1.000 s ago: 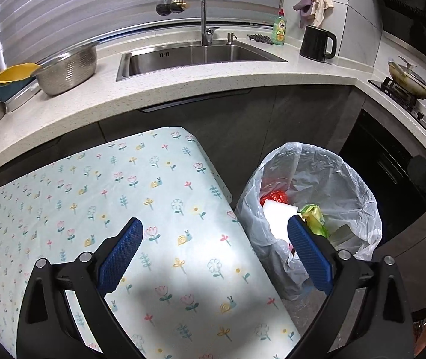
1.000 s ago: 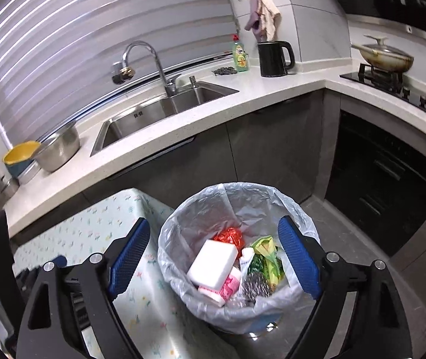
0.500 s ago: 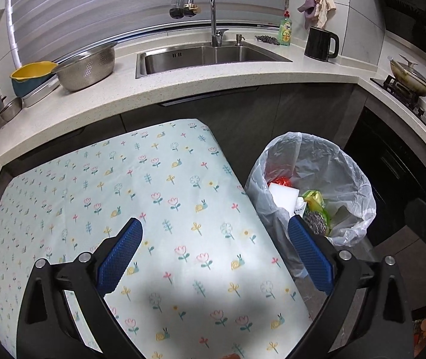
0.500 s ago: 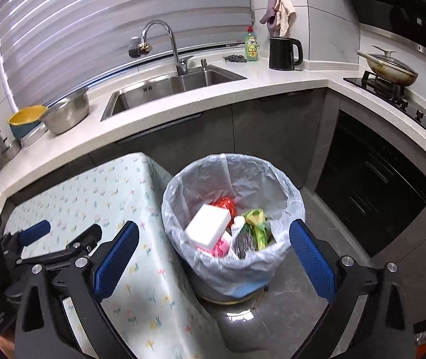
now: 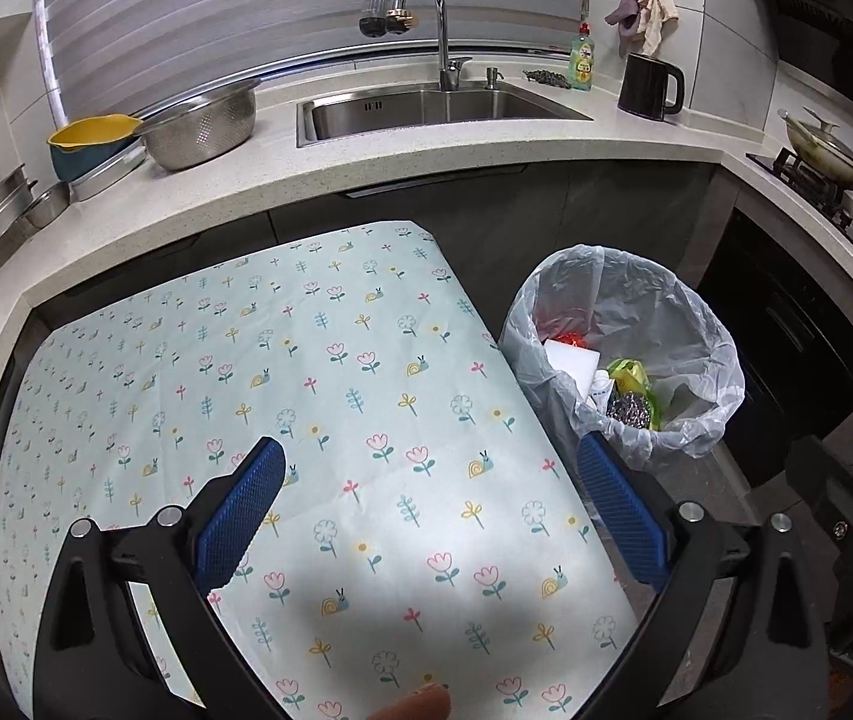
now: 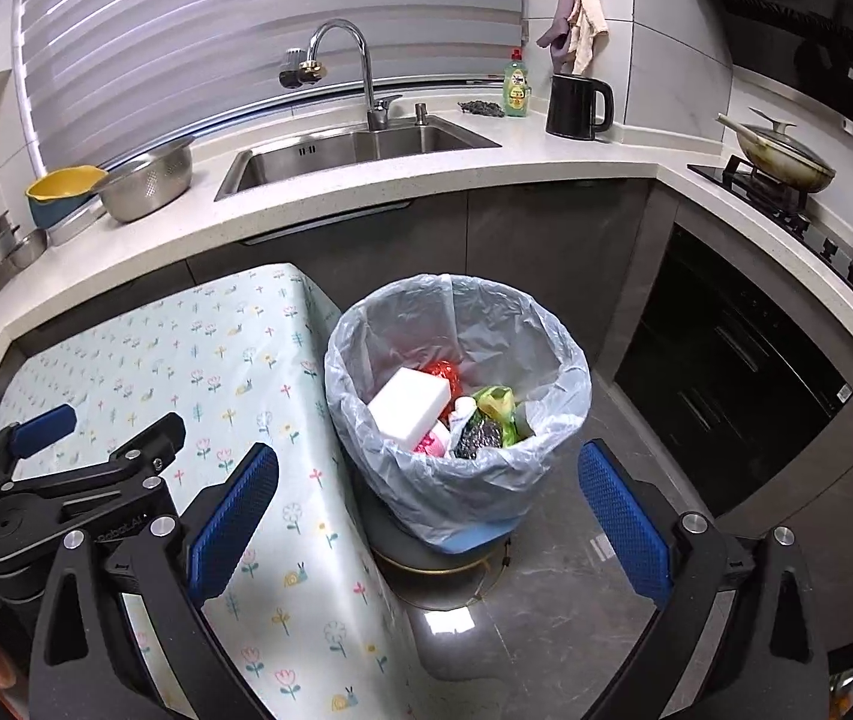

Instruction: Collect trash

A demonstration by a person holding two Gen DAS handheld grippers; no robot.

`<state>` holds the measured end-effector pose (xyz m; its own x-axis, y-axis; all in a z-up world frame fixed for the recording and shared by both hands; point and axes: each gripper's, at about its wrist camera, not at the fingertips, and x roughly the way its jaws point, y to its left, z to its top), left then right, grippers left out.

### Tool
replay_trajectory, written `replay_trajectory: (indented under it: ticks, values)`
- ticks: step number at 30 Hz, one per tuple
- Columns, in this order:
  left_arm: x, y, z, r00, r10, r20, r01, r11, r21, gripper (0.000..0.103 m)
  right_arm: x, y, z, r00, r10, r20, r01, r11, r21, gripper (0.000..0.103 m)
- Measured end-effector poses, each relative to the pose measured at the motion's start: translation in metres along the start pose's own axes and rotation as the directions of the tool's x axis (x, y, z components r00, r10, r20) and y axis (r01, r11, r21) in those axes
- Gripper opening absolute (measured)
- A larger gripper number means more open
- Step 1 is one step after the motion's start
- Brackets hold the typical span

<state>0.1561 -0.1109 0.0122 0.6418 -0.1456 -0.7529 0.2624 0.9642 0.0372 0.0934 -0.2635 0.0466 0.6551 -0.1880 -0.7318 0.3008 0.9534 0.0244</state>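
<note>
A trash bin lined with a clear plastic bag (image 6: 546, 330) stands on the floor right of a small table with a flowered cloth (image 5: 318, 372). In the bag lie a white block (image 6: 408, 402), a red wrapper (image 6: 441, 371), a green packet (image 6: 495, 399) and a grey scouring pad (image 6: 477, 435). The bin also shows in the left wrist view (image 5: 696, 324). My left gripper (image 5: 426, 510) is open and empty above the cloth. My right gripper (image 6: 426, 510) is open and empty, above and in front of the bin.
A white counter (image 6: 366, 180) with a steel sink (image 6: 360, 147) and tap runs behind. On it stand a colander (image 6: 147, 186), a yellow bowl (image 6: 60, 183), a black kettle (image 6: 576, 105) and a soap bottle (image 6: 516, 90). A stove with a pan (image 6: 780, 156) is at right.
Both grippers have drawn back and up from the bin, so the table and bin look farther away. Both stay open and empty.
</note>
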Motion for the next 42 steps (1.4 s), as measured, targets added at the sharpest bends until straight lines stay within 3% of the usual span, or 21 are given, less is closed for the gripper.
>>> replay_trajectory:
  ticks: [42]
  values:
    - [0.008,-0.012,-0.031,0.999,0.013,-0.052,-0.013,1.000,-0.012,0.094,0.010,-0.012,-0.037,0.998,-0.021,-0.053,0.021,1.000,0.006,0.096]
